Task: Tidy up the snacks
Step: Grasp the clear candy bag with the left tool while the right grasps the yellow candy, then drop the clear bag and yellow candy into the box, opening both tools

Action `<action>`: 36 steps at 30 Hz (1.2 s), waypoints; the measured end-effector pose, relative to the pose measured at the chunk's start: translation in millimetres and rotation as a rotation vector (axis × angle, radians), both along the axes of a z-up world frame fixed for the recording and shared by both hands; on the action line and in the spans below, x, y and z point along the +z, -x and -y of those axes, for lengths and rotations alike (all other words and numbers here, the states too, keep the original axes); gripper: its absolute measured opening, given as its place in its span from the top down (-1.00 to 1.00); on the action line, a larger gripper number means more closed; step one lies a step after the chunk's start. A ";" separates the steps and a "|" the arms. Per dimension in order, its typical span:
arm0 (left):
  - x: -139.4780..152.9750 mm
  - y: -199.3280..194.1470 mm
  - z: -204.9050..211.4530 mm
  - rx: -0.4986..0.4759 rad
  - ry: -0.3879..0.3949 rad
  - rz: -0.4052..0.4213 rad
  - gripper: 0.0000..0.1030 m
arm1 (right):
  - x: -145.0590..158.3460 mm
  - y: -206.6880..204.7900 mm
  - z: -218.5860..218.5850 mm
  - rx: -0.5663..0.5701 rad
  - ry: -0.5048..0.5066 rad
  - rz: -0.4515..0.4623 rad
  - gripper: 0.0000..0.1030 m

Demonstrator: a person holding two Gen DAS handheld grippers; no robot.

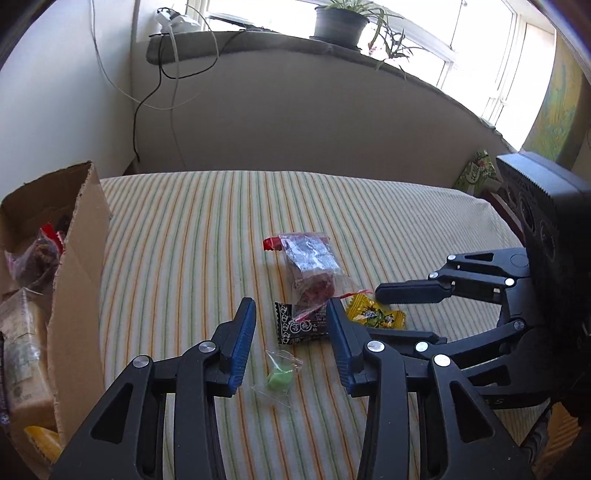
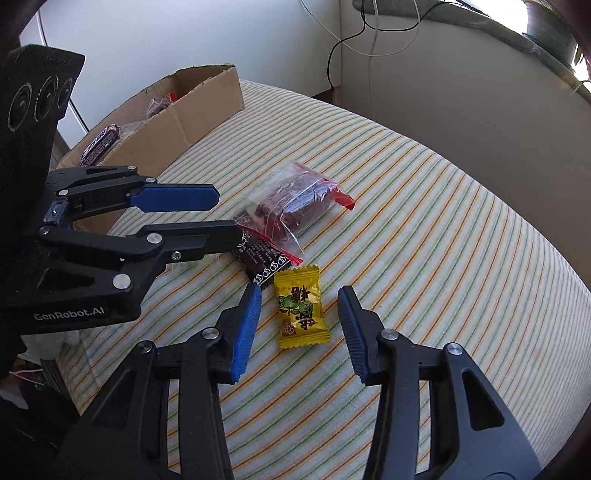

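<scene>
Several snacks lie on the striped cloth [image 1: 184,240]: a clear bag of dark red pieces [image 1: 310,266] [image 2: 291,206], a black packet [image 1: 299,326] [image 2: 262,260], a yellow packet [image 1: 373,314] [image 2: 301,310] and a small green candy in clear wrap [image 1: 279,380]. My left gripper [image 1: 289,306] [image 2: 225,216] is open, with the green candy low between its fingers and untouched. My right gripper [image 2: 300,295] [image 1: 380,312] is open around the yellow packet, pads apart from it. A cardboard box [image 1: 77,258] [image 2: 192,110] with snacks inside stands at the left.
A wall with hanging cables [image 1: 147,92] rises behind the table, and a potted plant [image 1: 340,22] sits on the sill above. A green carton [image 1: 476,173] stands at the far right. In the right wrist view the cloth's edge [image 2: 85,354] drops off at lower left.
</scene>
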State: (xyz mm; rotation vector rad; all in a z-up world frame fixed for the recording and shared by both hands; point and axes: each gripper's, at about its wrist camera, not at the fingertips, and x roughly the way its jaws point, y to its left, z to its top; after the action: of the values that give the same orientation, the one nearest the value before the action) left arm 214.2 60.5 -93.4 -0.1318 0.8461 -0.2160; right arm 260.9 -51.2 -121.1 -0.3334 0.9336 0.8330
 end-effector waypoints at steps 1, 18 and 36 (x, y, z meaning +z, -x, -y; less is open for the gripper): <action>4.5 -3.0 -2.8 0.019 0.019 0.011 0.03 | -2.4 -1.4 0.2 -0.010 0.006 0.003 0.49; -17.2 -41.0 26.9 -0.002 -0.002 -0.074 0.41 | -2.0 5.7 34.3 -0.061 0.008 -0.002 0.51; 60.3 43.5 -27.8 0.111 -0.069 0.153 0.41 | 33.6 24.8 43.9 -0.136 -0.058 0.020 0.53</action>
State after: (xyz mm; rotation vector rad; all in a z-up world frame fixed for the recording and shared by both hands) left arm 170.8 88.3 -33.0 -0.0958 0.6913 -0.0914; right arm 236.1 -95.1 -87.5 -0.2254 0.9013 0.7290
